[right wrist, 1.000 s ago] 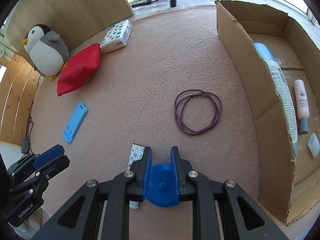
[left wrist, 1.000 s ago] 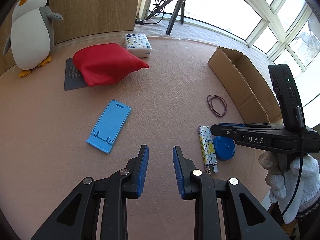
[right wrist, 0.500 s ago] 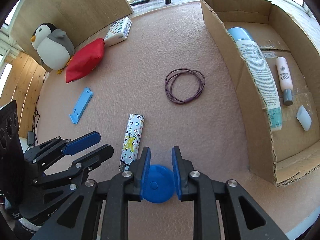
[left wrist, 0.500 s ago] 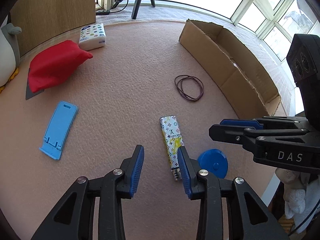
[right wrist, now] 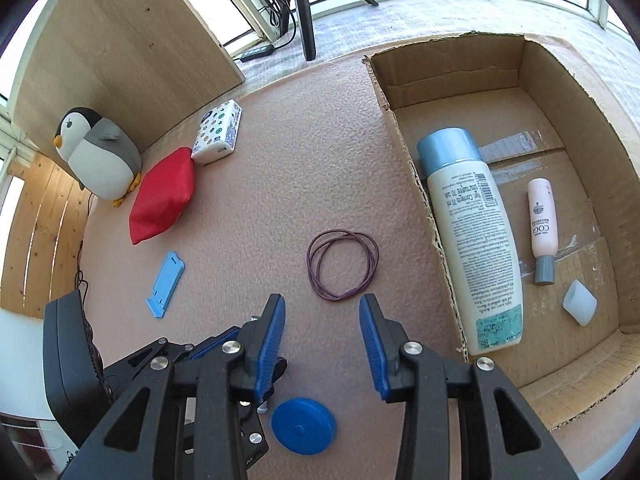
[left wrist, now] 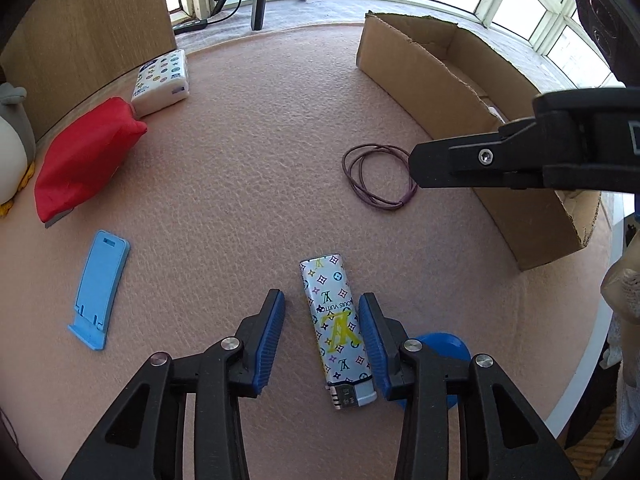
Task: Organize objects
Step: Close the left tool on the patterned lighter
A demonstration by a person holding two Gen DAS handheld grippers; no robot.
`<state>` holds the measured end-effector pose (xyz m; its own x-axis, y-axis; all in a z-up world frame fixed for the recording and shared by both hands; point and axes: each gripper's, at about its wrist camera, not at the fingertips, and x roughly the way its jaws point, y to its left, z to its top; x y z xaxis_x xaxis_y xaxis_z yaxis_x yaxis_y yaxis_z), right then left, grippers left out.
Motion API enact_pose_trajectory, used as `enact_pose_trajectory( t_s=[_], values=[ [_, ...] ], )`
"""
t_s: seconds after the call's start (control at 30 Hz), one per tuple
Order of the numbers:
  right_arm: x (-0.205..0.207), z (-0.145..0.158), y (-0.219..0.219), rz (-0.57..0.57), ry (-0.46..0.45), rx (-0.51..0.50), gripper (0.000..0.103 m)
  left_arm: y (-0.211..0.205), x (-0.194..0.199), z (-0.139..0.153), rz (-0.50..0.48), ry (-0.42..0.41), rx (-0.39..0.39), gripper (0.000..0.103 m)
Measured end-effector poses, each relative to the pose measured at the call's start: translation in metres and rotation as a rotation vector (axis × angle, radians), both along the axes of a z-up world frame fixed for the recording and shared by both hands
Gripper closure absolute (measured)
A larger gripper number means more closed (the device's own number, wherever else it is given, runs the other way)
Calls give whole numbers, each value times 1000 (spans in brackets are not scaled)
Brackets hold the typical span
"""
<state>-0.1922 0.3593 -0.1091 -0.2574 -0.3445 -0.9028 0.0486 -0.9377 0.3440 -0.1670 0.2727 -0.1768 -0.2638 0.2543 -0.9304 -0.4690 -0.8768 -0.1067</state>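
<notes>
A patterned silver lighter [left wrist: 337, 330] lies on the pink mat between the open fingers of my left gripper [left wrist: 322, 322], nearer the right finger. A blue round disc [right wrist: 303, 426] lies on the mat below my right gripper [right wrist: 322, 320], which is open, empty and raised above it; the disc also shows in the left wrist view [left wrist: 444, 346]. A purple elastic loop [right wrist: 342, 264] lies just ahead of the right gripper. The open cardboard box [right wrist: 404, 152] at the right holds a large white bottle [right wrist: 472, 240], a pink tube [right wrist: 542, 224] and a small white piece [right wrist: 579, 307].
A light blue phone stand [left wrist: 100, 288], a red pouch [left wrist: 82, 160], a white tissue pack [left wrist: 162, 80] and a plush penguin [right wrist: 98, 152] stand at the left and back. A wooden panel [right wrist: 120, 40] rises behind. The mat's edge [left wrist: 584, 380] is close at the right.
My right gripper let go of the blue disc, opened and rose above it. My left gripper moved right and forward, so the lighter now lies between its fingers.
</notes>
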Motion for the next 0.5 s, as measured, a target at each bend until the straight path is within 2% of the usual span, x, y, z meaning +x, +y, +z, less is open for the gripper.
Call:
enact_pose_trajectory(
  t_s=[0.03,0.1,0.33,0.5],
  values=[
    [-2,-2,-3,7,-5,5,68,-3,-1,0,7,1,-3,69],
    [-7,-6,-8,23,-14,16,68,-8,-4,0,23,5,-10,71],
    [-20,-20,-33,95,-27,104,68,-38,-11,2,70,18,-26,74],
    [-28,-34,-47,137,-37,199,68,-62,-19,1,108,-3,-3,75]
  ],
)
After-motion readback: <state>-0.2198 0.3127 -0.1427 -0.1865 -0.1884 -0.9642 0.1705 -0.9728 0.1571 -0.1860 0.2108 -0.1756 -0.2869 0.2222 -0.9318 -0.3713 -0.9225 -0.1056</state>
